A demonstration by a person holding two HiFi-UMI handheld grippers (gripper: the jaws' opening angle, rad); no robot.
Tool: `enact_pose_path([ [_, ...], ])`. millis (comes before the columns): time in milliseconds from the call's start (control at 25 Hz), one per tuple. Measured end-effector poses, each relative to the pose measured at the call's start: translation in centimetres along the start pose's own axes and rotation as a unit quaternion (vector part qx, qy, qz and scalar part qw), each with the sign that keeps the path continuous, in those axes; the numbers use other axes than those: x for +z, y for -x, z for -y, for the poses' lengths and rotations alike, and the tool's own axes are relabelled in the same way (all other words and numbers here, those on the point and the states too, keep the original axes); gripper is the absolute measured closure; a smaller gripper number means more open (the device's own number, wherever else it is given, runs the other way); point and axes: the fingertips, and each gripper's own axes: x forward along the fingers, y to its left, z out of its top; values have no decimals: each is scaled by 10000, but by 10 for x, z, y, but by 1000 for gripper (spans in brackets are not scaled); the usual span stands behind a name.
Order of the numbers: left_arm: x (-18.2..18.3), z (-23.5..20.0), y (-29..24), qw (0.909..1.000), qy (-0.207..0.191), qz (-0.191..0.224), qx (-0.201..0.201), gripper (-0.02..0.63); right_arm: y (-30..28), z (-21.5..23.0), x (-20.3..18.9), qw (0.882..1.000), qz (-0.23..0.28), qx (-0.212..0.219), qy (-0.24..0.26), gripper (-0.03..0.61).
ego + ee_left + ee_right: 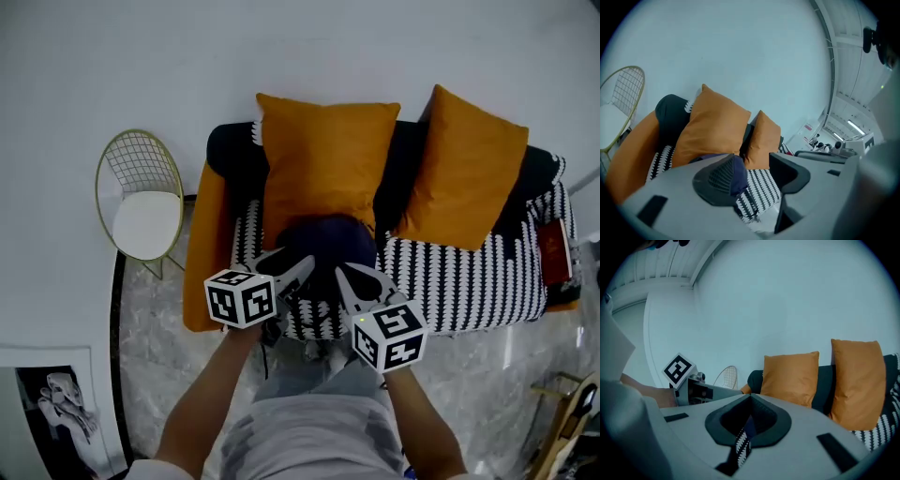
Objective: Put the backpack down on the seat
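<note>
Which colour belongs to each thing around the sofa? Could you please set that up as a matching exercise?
Things:
1. backpack
2. wire chair
3. cushion behind the backpack
4. sofa seat

Colours:
A. black-and-white pattern
B. gold frame with a white seat pad
C. dark navy
D. orange

Pairs: 1-C, 2-B, 3-D, 4-A.
</note>
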Motion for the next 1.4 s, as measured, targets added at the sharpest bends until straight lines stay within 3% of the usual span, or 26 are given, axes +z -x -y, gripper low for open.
enact_pose_path([
  [200, 10, 41, 11, 9997, 6, 210, -117, 394, 16, -8, 21, 9998, 136, -115, 69, 577],
  [440, 20, 68, 28, 9984, -444, 322, 147, 454, 30, -21, 41, 9994, 279, -160, 152, 577],
  [600, 27, 85, 33, 9943, -979, 286, 301, 491, 39, -27, 49, 9989, 338, -278, 165, 577],
  [720, 31, 92, 39, 9915, -1200, 317, 385, 555, 44, -31, 50, 9987, 334, -346, 140, 577],
  [880, 28, 98, 41, 9915, -1228, 331, 274, 596, 45, -36, 46, 9988, 281, -358, 182, 577],
  [1400, 23, 100, 38, 9917, -1202, 340, 290, 600, 45, -35, 47, 9986, 294, -375, 234, 577],
])
